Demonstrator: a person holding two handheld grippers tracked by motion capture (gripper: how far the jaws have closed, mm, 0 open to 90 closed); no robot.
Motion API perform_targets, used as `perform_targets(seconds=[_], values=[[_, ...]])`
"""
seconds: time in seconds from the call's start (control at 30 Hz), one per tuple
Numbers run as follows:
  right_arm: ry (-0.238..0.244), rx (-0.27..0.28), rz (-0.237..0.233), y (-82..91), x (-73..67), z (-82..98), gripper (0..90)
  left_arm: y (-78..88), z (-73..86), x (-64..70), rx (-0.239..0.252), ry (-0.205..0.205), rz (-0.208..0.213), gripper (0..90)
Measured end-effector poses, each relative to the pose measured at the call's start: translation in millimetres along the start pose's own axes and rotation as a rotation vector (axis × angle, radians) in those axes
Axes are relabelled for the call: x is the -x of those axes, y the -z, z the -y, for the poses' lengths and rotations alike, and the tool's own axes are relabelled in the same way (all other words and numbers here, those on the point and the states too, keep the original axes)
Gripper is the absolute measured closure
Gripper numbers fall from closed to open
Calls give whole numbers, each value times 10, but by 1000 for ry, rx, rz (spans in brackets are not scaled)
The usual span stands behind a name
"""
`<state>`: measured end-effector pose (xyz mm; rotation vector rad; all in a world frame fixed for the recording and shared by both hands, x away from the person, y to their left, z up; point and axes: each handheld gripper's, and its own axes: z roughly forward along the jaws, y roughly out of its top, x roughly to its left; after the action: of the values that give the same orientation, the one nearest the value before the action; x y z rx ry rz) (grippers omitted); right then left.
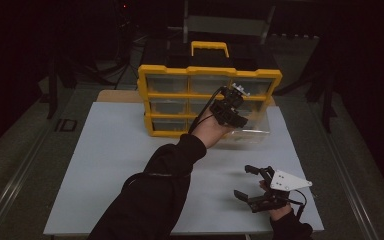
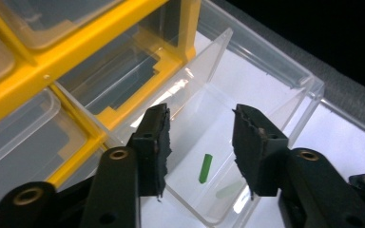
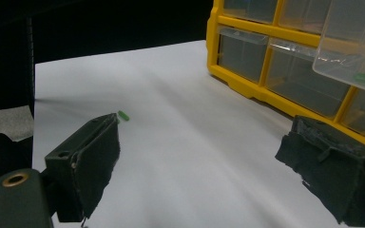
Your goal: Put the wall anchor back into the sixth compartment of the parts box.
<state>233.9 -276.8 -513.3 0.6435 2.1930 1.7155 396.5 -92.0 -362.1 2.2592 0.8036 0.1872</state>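
The left gripper (image 2: 200,142) hangs over a clear drawer (image 2: 266,85) pulled out of the yellow cabinet (image 1: 209,102); its jaws are partly open and hold nothing, and a small green piece (image 2: 205,168) lies on the drawer's floor below them. The right gripper (image 3: 197,171) rests near the front right of the white table (image 1: 110,165), wide open and empty. Another green piece (image 3: 123,115) lies on the table just past its jaw.

Black sleeves (image 1: 155,190), black tools (image 1: 260,192), grey plate (image 1: 290,181)
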Motion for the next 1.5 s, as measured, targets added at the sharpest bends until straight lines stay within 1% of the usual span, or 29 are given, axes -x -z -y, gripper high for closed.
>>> perform_targets(seconds=[0.07, 0.1, 0.17, 0.2, 0.27, 0.3, 0.37, 0.4, 0.53, 0.57, 0.6, 0.63, 0.67, 0.77, 0.8, 0.87, 0.9, 0.93, 0.97, 1.0, 1.03, 1.17, 1.27, 1.3, 1.33, 1.4, 1.43, 1.47, 1.5], values=[[1, -1, -1, -3, -1, -1, 107, 37, -5, 7, 5, -6, -2, 484], [1, -1, -1, -3, -1, -1, 107, 37, -5, 7, 5, -6, -2, 450], [1, -3, -1, -3, -2, -1, 107, 62, -5, 12, 11, 3, -2, 392], [2, -2, 0, -3, 0, -1, 107, 90, -3, 11, 12, 0, 4, 331], [2, -2, 1, -3, -1, -1, 107, 105, -2, 13, 5, -1, 0, 245], [4, -2, 2, -3, -1, -2, 107, 132, 8, 15, 8, -5, -3, 177], [4, -4, 3, -5, -3, -2, 107, 163, 18, 10, 10, -5, -13, 129], [5, -6, 2, -6, -3, -3, 107, 181, 23, 4, 12, -5, -7, 110], [6, -6, 3, -10, -10, -4, 107, 258, 57, -20, 23, -2, -14, 18], [5, -7, 4, -9, -10, -3, 107, 283, 72, -32, 28, -8, -1, 14], [3, -8, 3, -9, -8, -3, 107, 300, 81, -37, 30, -7, -11, 0], [2, -8, 3, -11, -9, -2, 107, 300, 81, -37, 30, -7, -11, 0], [4, -9, 4, -12, -9, -2, 107, 349, 111, -64, 36, -5, -7, 0], [5, -9, 4, -14, -11, -3, 107, 374, 125, -77, 41, -1, -10, 0], [7, -12, 2, -21, -14, -2, 107, 446, 174, -124, 55, 6, -10, 0], [8, -14, 0, -23, -15, -1, 107, 469, 192, -140, 55, 5, -9, 0], [9, -14, -1, -24, -14, 1, 107, 512, 231, -177, 63, 9, 3, 0], [7, -14, -2, -26, -13, 2, 107, 530, 252, -193, 63, 11, -5, 0], [6, -15, -3, -29, -11, 3, 107, 548, 274, -214, 69, 12, -3, 0], [5, -16, -4, -31, -13, 3, 107, 564, 296, -234, 65, 13, 8, 0], [5, -18, -5, -33, -15, 3, 107, 581, 319, -252, 64, 14, 2, 0], [7, -22, -5, -39, -20, 2, 107, 616, 387, -302, 60, 12, 5, 0], [7, -22, -5, -40, -22, 2, 107, 660, 484, -358, 60, 4, 21, 0], [8, -20, -4, -42, -21, 2, 107, 671, 508, -366, 61, 3, 13, 0], [7, -22, -5, -43, -22, 2, 107, 682, 531, -376, 58, 5, 18, 0], [10, -23, -5, -47, -22, 3, 107, 703, 581, -397, 55, 1, 12, 0], [9, -24, -6, -48, -24, 3, 107, 716, 606, -405, 51, 1, 18, 0], [10, -25, -6, -49, -25, 3, 107, 728, 634, -415, 58, 4, 13, 0], [10, -24, -6, -49, -26, 2, 107, 744, 661, -428, 59, 6, 17, 0]])
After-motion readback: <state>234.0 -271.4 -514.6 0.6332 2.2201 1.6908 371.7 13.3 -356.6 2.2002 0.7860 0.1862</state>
